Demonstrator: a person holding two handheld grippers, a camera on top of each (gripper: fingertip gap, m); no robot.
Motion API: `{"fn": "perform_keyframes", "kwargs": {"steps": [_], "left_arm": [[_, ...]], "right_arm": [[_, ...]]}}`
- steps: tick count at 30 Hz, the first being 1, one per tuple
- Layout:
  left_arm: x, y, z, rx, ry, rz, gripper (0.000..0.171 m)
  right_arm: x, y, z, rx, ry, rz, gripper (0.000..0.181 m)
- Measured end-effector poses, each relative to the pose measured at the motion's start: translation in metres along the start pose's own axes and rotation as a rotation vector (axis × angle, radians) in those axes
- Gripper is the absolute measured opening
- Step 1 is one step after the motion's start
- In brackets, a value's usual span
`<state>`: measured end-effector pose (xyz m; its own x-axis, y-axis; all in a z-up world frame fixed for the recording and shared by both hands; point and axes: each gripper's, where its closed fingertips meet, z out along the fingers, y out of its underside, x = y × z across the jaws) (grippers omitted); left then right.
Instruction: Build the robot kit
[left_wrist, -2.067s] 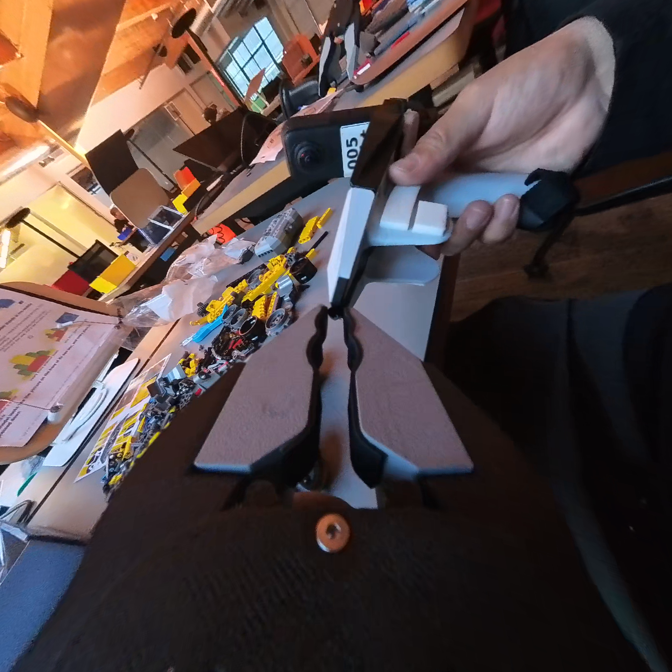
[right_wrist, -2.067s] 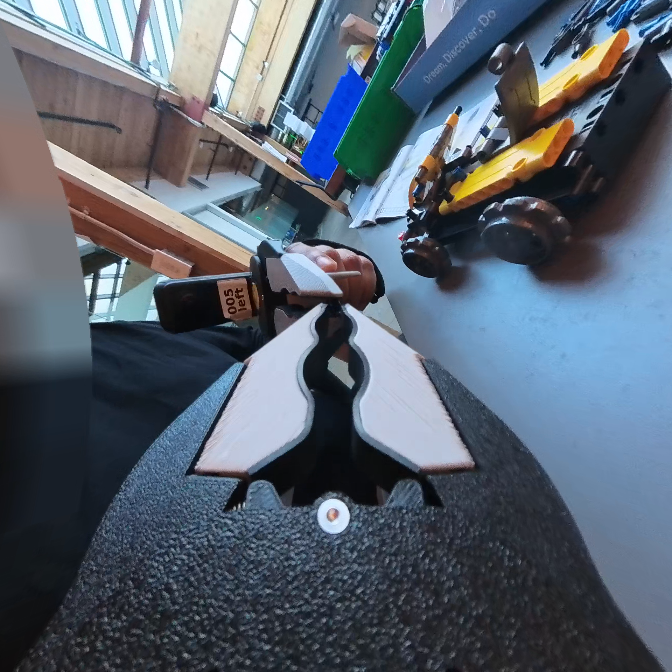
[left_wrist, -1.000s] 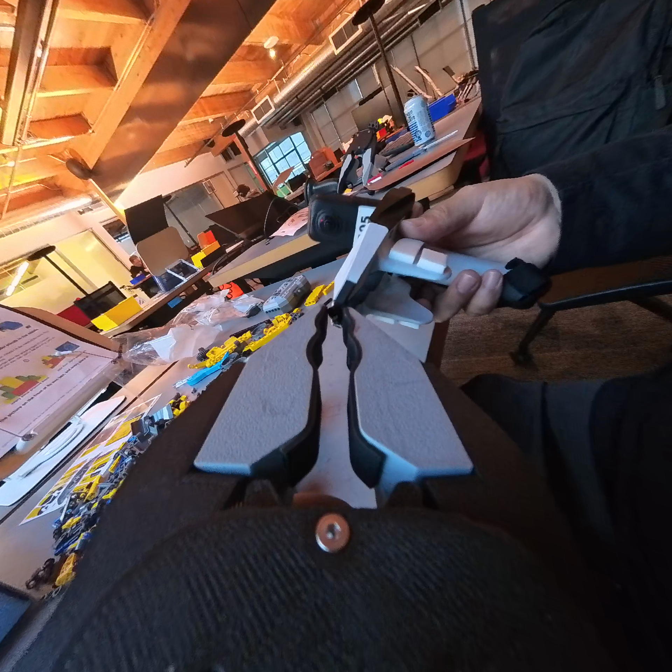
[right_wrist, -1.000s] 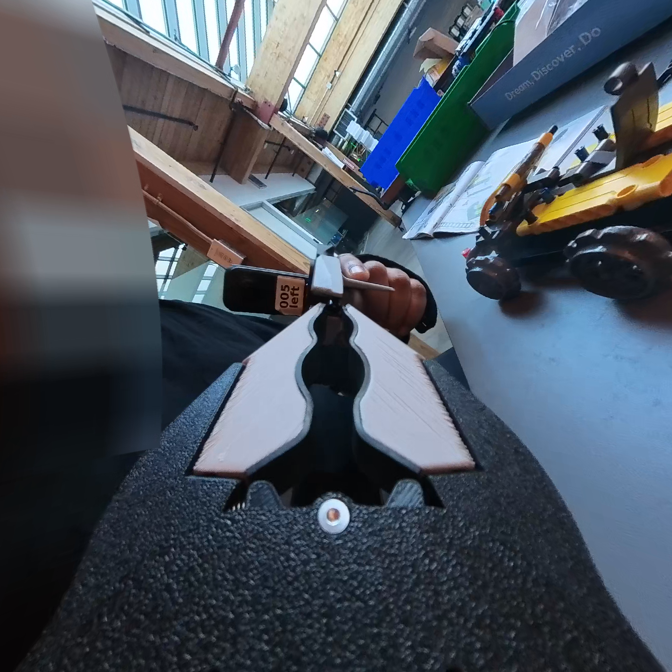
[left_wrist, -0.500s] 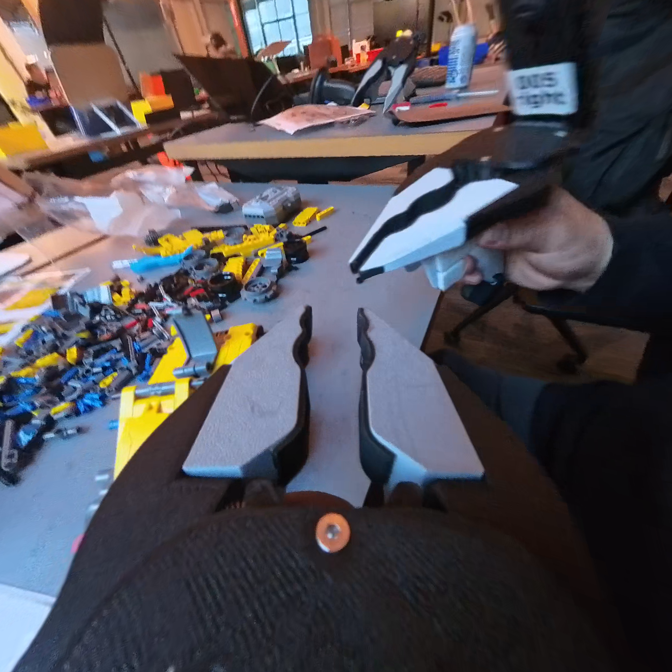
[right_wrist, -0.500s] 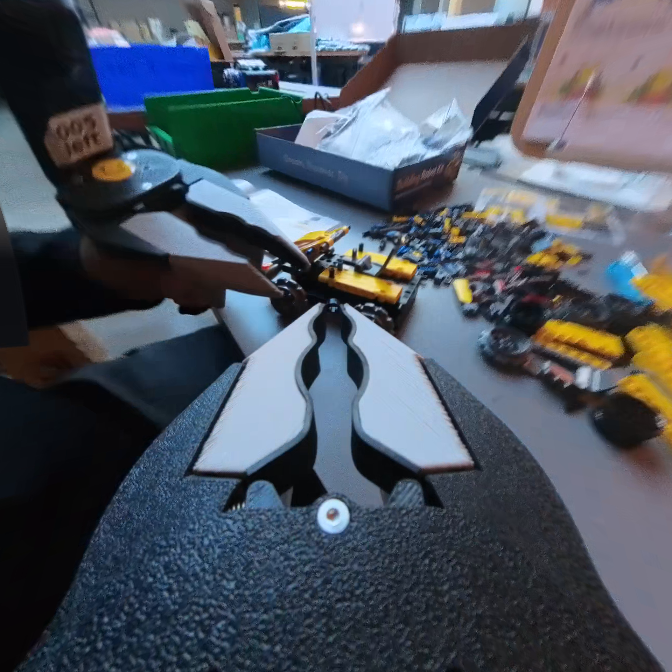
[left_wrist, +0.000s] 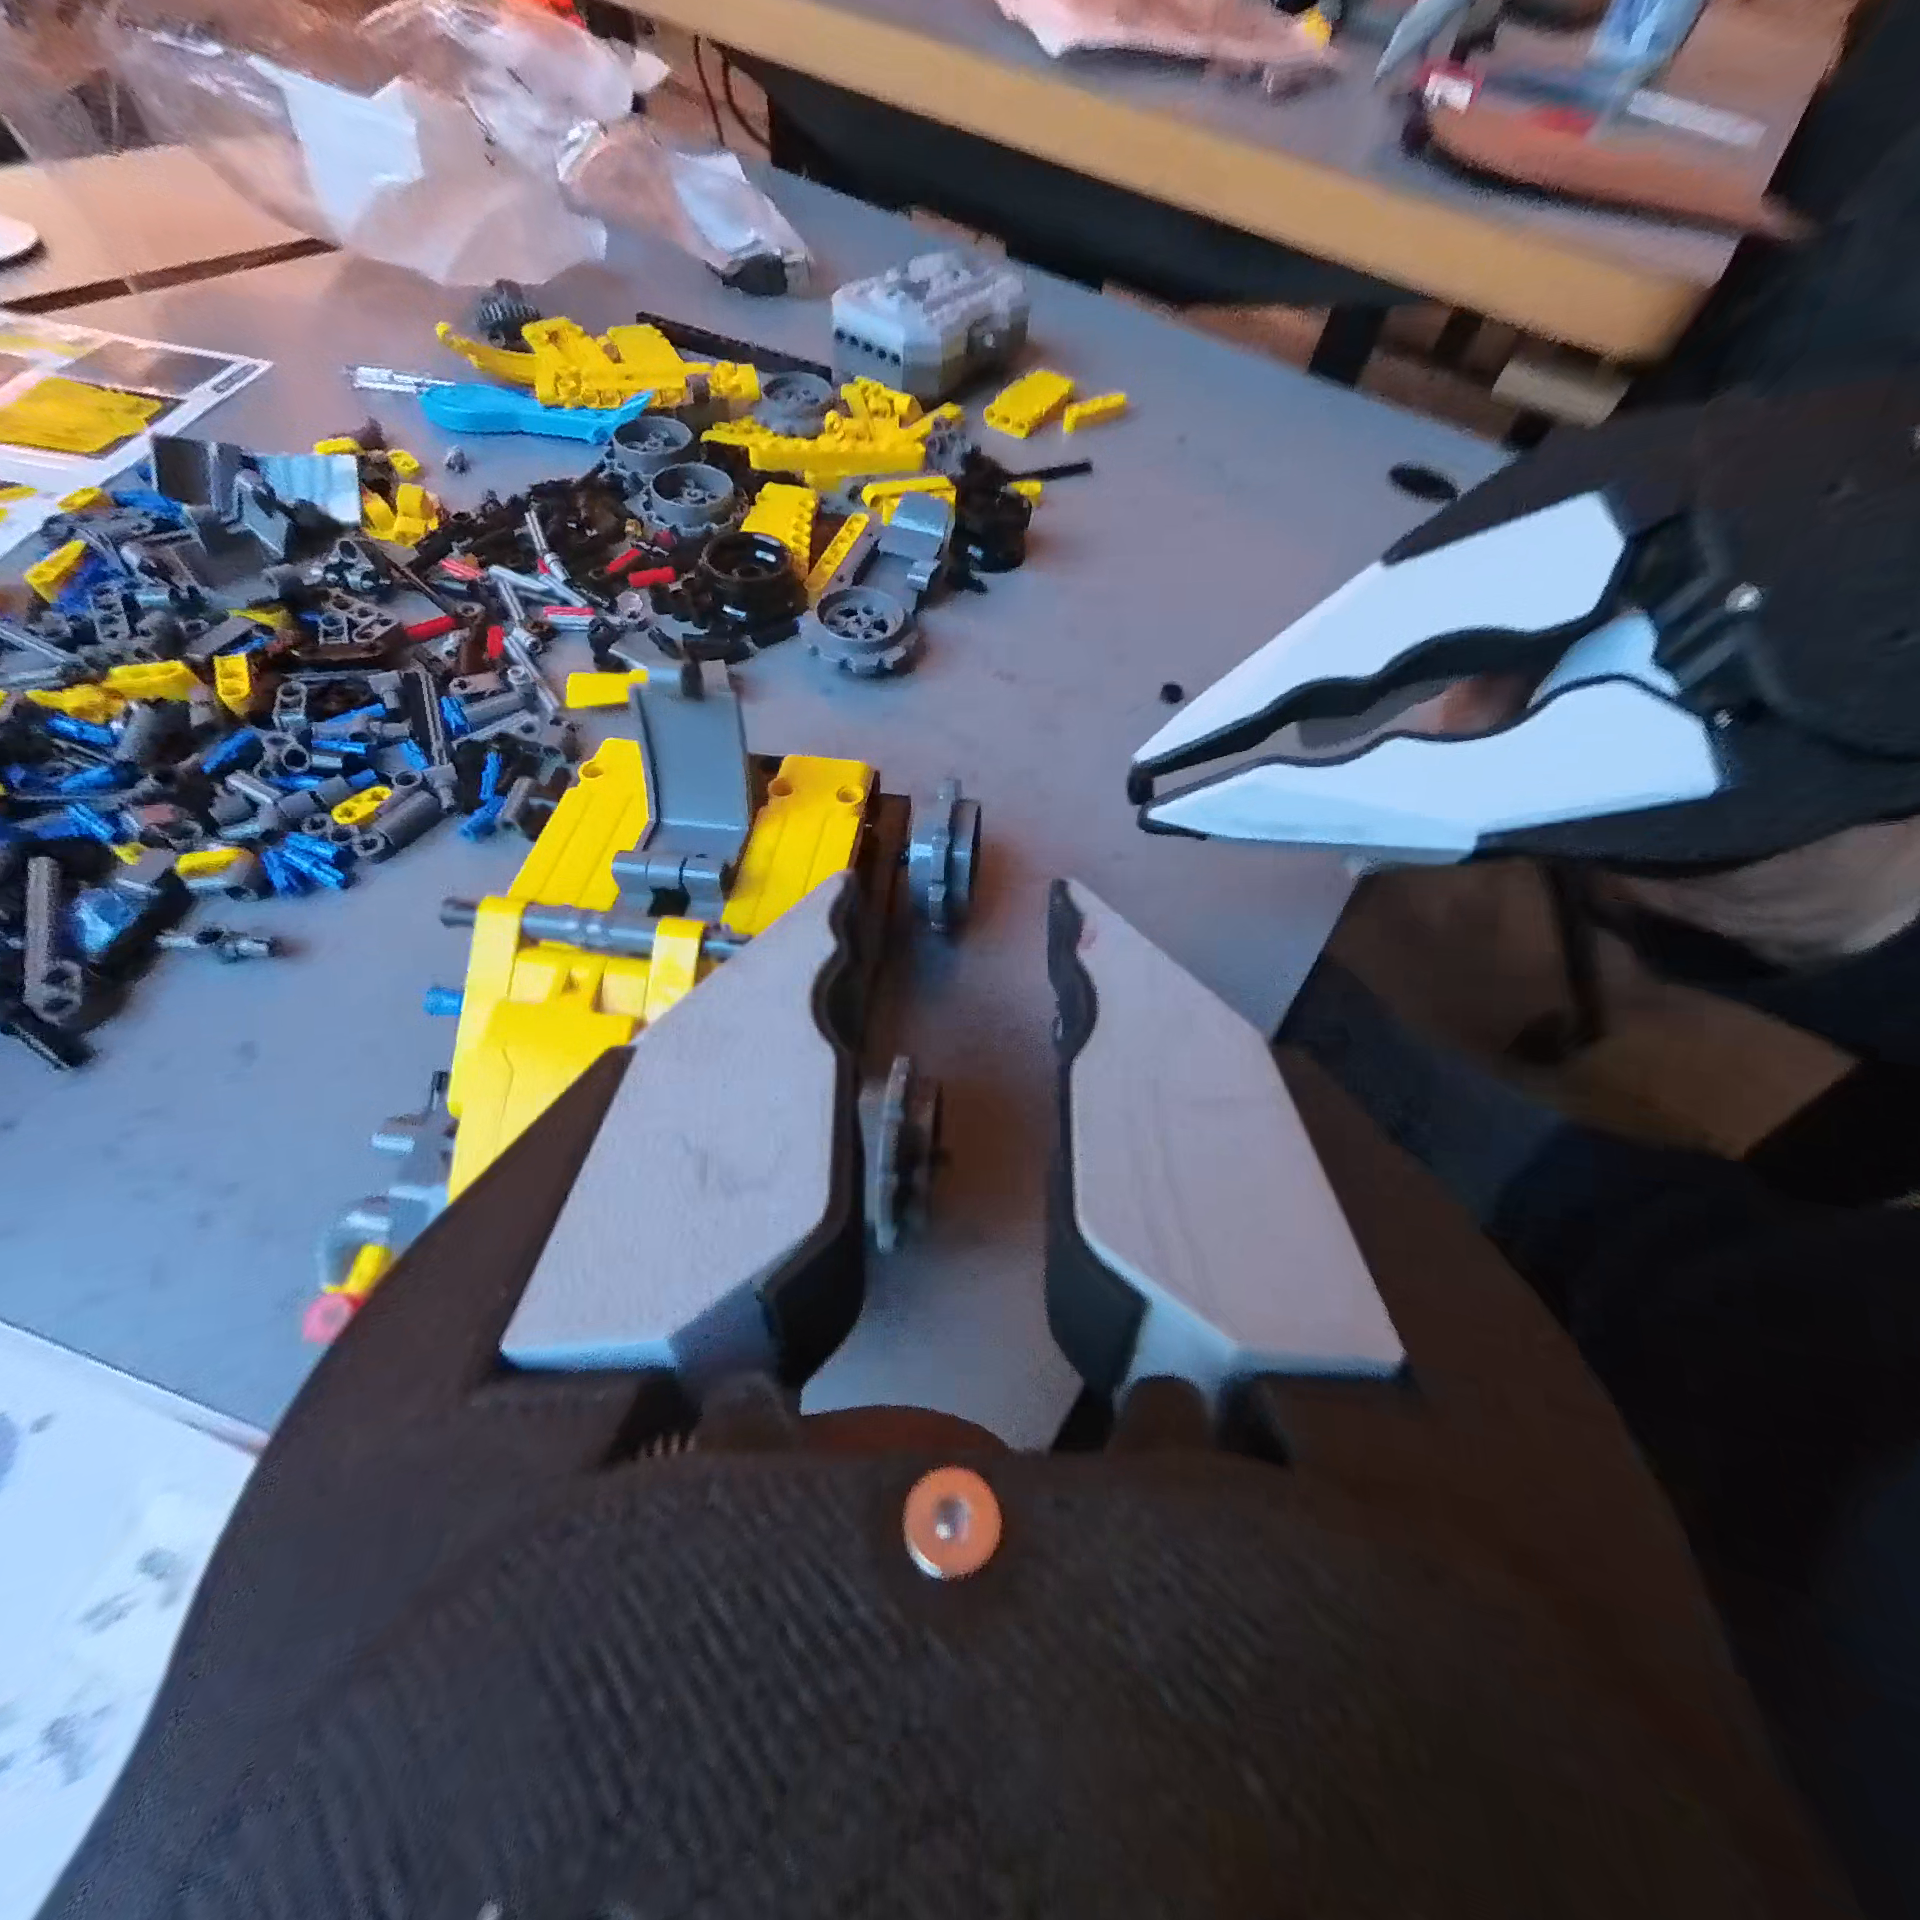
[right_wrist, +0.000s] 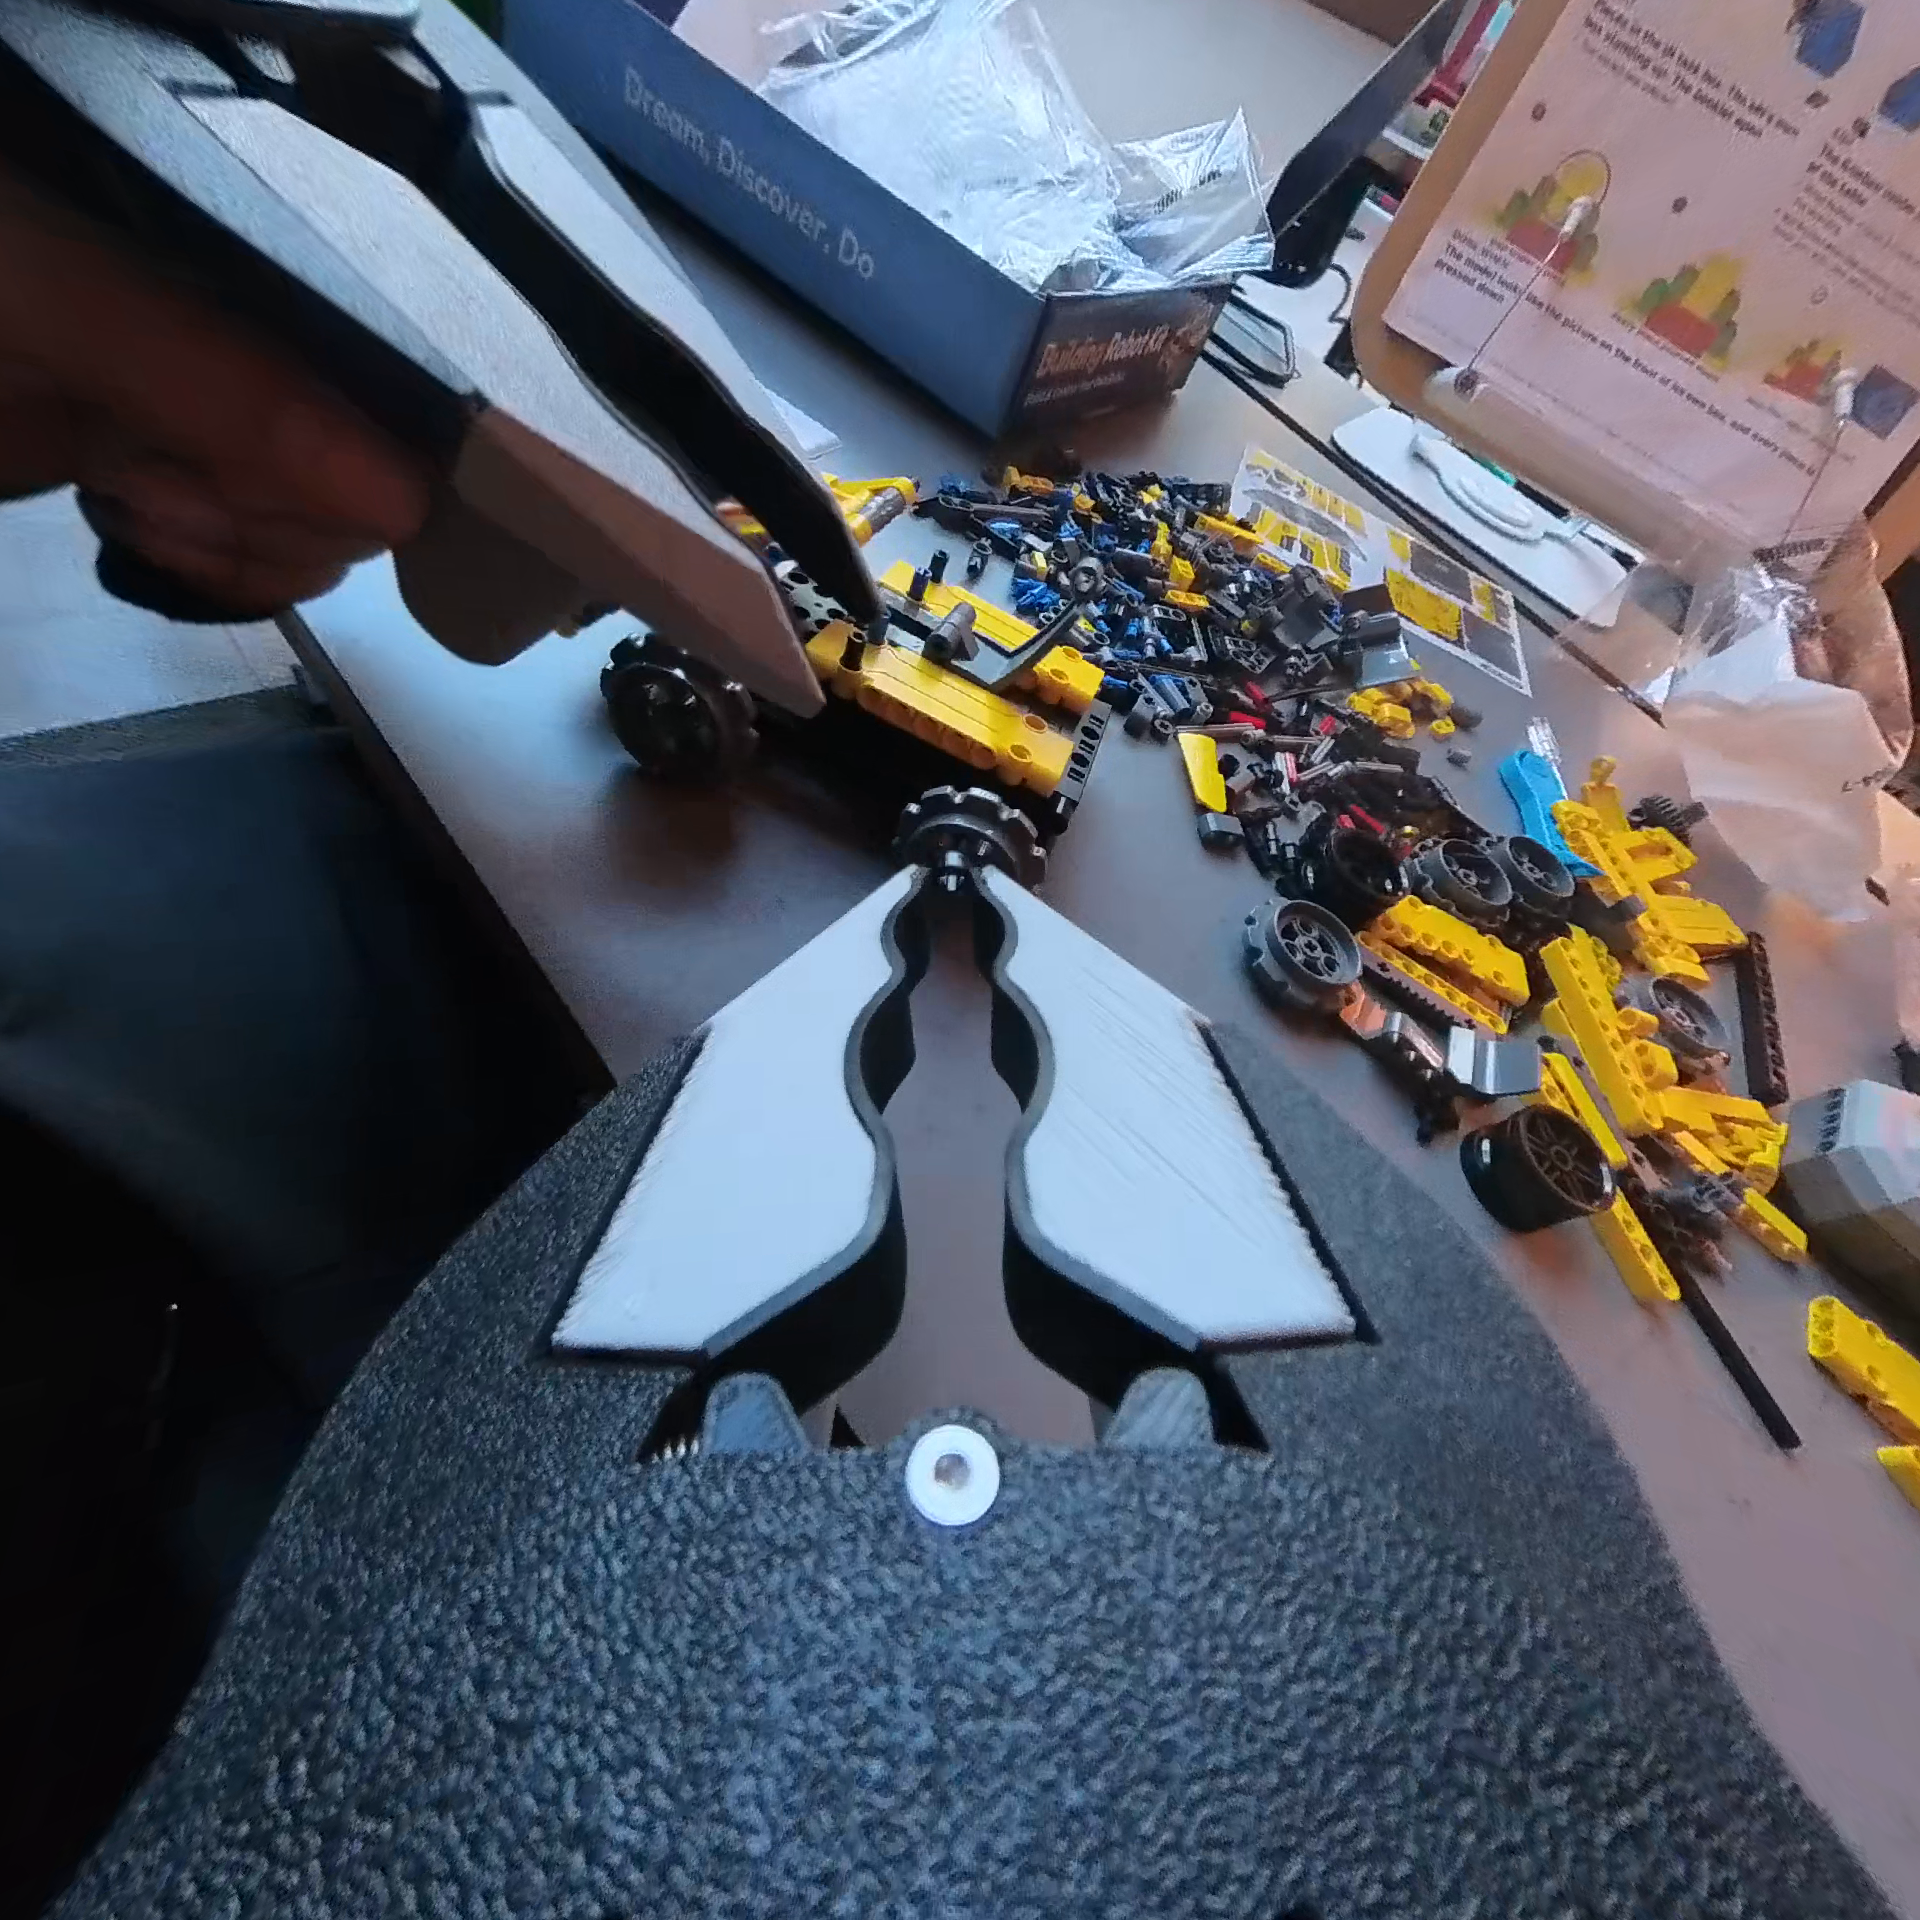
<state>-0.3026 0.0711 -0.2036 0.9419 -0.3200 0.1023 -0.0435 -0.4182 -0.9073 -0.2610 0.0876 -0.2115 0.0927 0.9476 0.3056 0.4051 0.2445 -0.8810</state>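
I'm holding my left gripper (left_wrist: 945, 904) wide open & empty over the half-built yellow and grey brick vehicle (left_wrist: 665, 894), its grey cog wheel (left_wrist: 951, 852) at 12 o'clock. My right gripper (right_wrist: 948, 881) is nearly shut, holding nothing, with the black cog wheel (right_wrist: 971, 836) just beyond its tips at 12 o'clock. I'd say straddle the body squarely, avoiding loose wheels.

Yellow-and-black brick vehicle (left_wrist: 623, 935) with grey parts is sitting on a grey table (left_wrist: 1143, 582); loose pieces (right_wrist: 1195, 592) are showing blue, yellow, black, grey and red; box (right_wrist: 831, 239) navy.
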Motion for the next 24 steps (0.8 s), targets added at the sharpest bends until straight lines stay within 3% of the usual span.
{"fn": "perform_keyframes", "kwargs": {"steps": [4, 8, 9, 10, 11, 14, 19, 20, 24], "left_arm": [[-0.001, -0.008, 0.004, -0.053, -0.104, 0.197, 0.037], [-0.015, -0.012, 0.000, -0.153, -0.149, 0.201, 0.088], [-0.027, -0.010, -0.001, -0.208, -0.191, 0.196, 0.109], [-0.040, -0.010, -0.003, -0.249, -0.256, 0.201, 0.117], [-0.048, -0.010, -0.005, -0.283, -0.287, 0.221, 0.108], [-0.048, 0.001, 0.003, -0.423, -0.180, 0.280, 0.120], [-0.066, 0.029, 0.019, -0.741, -0.069, 0.335, 0.108], [-0.069, 0.034, 0.021, -0.798, -0.038, 0.328, 0.100], [-0.066, 0.056, 0.023, -0.983, 0.114, 0.206, 0.101]], "right_arm": [[0.002, 0.000, -0.005, 0.012, -0.010, 0.032, 0.006], [0.002, 0.004, -0.013, 0.015, -0.021, 0.043, 0.006], [0.001, 0.005, -0.016, 0.019, -0.027, 0.048, 0.006], [0.000, 0.006, -0.018, 0.022, -0.033, 0.053, 0.006], [-0.001, 0.007, -0.020, 0.024, -0.039, 0.057, 0.006], [-0.004, 0.009, -0.024, 0.031, -0.056, 0.064, 0.007], [-0.006, 0.006, -0.029, 0.042, -0.056, 0.040, 0.007], [-0.005, 0.006, -0.029, 0.044, -0.051, 0.037, 0.006], [-0.003, 0.011, -0.030, 0.046, -0.040, 0.052, 0.007]]}}
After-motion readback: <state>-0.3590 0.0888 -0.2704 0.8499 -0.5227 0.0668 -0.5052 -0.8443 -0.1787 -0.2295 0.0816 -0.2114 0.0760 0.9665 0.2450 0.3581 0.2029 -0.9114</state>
